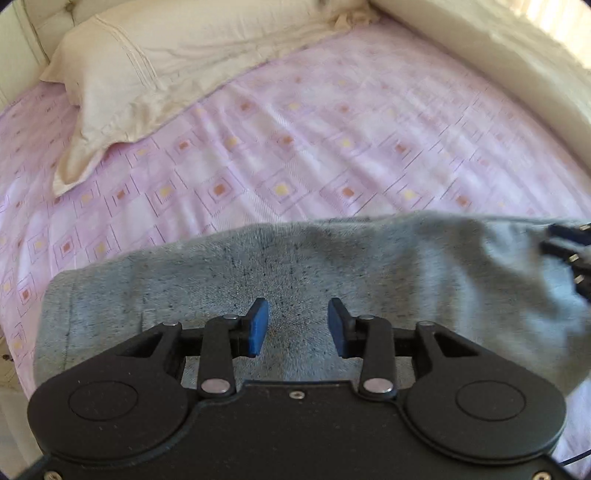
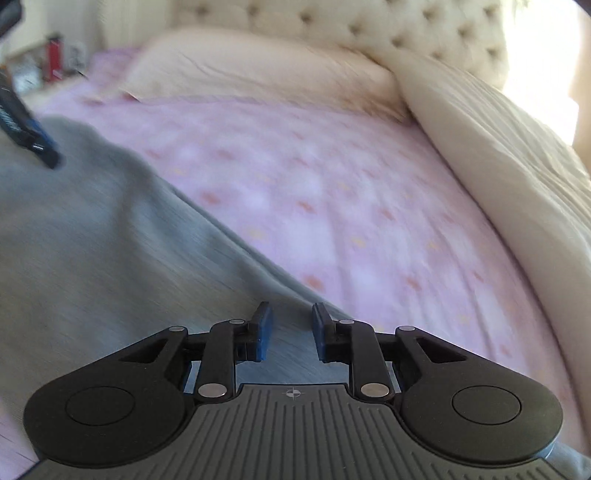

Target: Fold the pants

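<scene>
Grey heathered pants [image 1: 295,266] lie folded in a wide band across the near part of the bed. My left gripper [image 1: 298,326] hovers over their middle, its blue pads [image 1: 258,328] apart with only the cloth below showing in the gap. In the right wrist view the pants [image 2: 92,240] fill the lower left. My right gripper [image 2: 291,330] stands open just above their far edge, nothing pinched between its pads. The right gripper's dark fingertips [image 1: 552,239] show at the pants' right end. A finger of the left gripper [image 2: 40,147] shows at the upper left.
The bed has a pink sheet with small squares [image 1: 314,147]. A cream pillow [image 1: 147,74] lies at the head and a cream duvet [image 2: 498,147] runs along the right side. Behind is a tufted headboard [image 2: 369,22], and a red bottle [image 2: 53,59] stands on a side surface.
</scene>
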The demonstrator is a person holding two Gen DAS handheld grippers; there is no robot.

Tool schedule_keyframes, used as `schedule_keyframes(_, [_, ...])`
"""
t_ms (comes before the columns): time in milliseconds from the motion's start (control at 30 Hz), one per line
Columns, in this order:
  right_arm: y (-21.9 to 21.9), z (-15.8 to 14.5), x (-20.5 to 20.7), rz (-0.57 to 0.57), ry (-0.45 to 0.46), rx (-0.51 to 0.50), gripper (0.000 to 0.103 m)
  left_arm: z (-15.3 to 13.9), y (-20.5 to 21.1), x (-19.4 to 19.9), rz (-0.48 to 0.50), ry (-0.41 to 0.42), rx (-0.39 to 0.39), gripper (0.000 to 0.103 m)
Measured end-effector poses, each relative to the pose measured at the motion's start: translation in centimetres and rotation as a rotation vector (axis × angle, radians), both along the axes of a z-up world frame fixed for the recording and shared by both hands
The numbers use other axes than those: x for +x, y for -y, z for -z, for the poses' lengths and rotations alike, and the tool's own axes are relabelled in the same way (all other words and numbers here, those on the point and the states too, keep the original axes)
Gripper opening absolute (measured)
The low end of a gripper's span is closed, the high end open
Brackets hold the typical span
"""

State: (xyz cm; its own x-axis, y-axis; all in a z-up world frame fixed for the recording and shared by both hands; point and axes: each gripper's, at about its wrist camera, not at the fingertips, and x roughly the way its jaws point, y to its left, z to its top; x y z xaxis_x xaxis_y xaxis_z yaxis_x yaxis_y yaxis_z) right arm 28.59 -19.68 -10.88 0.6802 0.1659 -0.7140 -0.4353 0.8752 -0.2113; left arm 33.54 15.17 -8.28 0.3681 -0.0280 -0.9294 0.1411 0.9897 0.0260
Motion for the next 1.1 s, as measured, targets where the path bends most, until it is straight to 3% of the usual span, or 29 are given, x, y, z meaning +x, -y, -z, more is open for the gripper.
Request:
schedule_keyframes(33, [1.3,0.2,0.3,0.033,0.022,0.018,0.023,1.1,-0.1,0.5,-0.017,-0.031,0.030,0.047])
schedule_keyframes(67, [2.5,0.2,0.8,0.076,0.023,0.030,0.033,2.2,-0.4,0.7,-0.028,-0.055,0.044,0.049])
schedule_keyframes(133, [4.5,0.1,1.6,0.139,0.001,0.104,0.043,2.3,-1.6,0.7,-0.047,-0.046,-0.013,0.049])
schedule_keyframes(200, [5.2,0.0,2.0,0.160,-0.023,0.156,0.043,2.2,-2.3,0.9,-0.075,-0.062,-0.035,0.049])
schedule_keyframes(300, [5.8,-1.3,0.7,0.150,0.026,0.215,0.042,2.3,-1.7,0.8,-0.056,-0.057,0.007,0.049])
schedule_keyframes(367, [7.9,-2.7,-0.6,0.205,0.041,0.324,0.043,2.2,-0.9,0.6,-0.035,-0.043,0.046,0.050])
schedule_keyframes(467, [11.9,-4.4,-3.7,0.306,0.080,0.385,0.043,1.6,0.0,0.1,-0.030,-0.035,0.076,0.047])
schedule_keyframes(600, [17.9,-5.0,-8.6,0.458,0.101,0.340,0.043,-0.3,1.4,-2.2,-0.014,-0.026,0.044,0.044])
schedule_keyframes(767, [24.2,-3.6,-13.6,0.658,0.091,0.275,0.044,-2.0,4.1,-5.7,0.047,0.000,-0.028,0.044])
schedule_keyframes(867, [26.3,-2.6,-15.2,0.738,0.080,0.305,0.044,-1.5,5.6,-6.9,0.062,-0.013,-0.061,0.044])
schedule_keyframes(1100, [28.1,-1.1,-15.6,0.785,0.072,0.405,0.044,2.1,6.6,-6.8,0.034,-0.084,-0.040,0.049])
